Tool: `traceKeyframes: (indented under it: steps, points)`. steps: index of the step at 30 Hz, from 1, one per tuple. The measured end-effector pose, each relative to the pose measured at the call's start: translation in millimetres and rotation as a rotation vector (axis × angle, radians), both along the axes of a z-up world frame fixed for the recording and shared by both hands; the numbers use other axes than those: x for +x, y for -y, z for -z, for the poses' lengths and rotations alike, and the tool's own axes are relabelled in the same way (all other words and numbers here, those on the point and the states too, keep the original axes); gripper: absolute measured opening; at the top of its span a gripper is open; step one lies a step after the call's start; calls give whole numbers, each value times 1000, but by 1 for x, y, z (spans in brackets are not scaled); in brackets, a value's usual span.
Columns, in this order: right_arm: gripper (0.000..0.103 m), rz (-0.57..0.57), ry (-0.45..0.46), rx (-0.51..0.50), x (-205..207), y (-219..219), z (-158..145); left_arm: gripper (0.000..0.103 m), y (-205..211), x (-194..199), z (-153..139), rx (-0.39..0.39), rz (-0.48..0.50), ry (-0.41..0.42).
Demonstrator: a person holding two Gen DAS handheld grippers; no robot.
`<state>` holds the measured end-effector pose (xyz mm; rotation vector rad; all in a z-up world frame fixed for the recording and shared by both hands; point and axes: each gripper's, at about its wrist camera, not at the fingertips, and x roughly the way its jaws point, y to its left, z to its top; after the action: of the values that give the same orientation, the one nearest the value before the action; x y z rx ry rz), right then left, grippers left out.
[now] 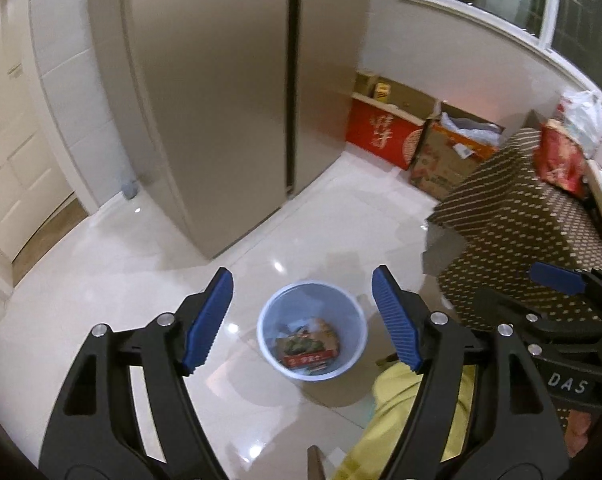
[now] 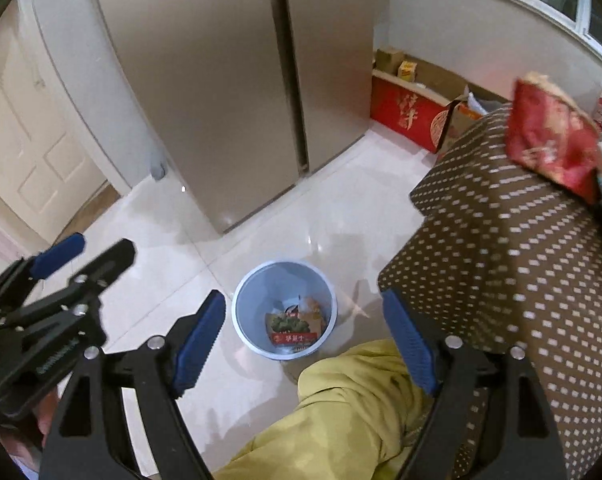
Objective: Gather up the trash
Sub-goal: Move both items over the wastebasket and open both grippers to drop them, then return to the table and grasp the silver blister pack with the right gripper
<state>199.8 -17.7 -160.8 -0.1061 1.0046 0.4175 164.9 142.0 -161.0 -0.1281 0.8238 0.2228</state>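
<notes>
Both jaws stand released and empty, left gripper (image 1: 302,317) and right gripper (image 2: 304,339) above the bin (image 2: 247,328) on the floor (image 2: 261,232). Wrappers (image 2: 295,330) lie inside, their print blurred. A red packet (image 2: 551,140) sits on the dotted bench (image 2: 501,248), partly cut off.

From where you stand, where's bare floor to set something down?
Free: pale tile between the bin and fridge, and left toward the door. Crowded: boxes under the window, and the dotted tablecloth at right.

open floor around bin (image 1: 313,338), draped table (image 2: 521,248) beside it
</notes>
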Motion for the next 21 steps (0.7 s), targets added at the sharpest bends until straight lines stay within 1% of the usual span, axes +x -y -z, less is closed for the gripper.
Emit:
traceKeyframes:
  steps: [4,6,10,13,16,21]
  points:
    - [81,37,53,17,-9,23,-21,72,23,4,-9,-5,60,19]
    - [84,76,90,4,-14,36,-29,72,35,6,-15,-7,89,27]
    - [84,143,132,-12,-20,66,-38,72,59,10,-23,-22,166,45]
    - [84,197,148,-24,-25,90,-41,72,76,16,-27,-54,214,46]
    - [84,258,147,-7,-28,122,-43,72,94,21,-29,-67,261,47]
    - [84,361,140,32,-31,174,-42,72,134,30,-35,-50,329,75]
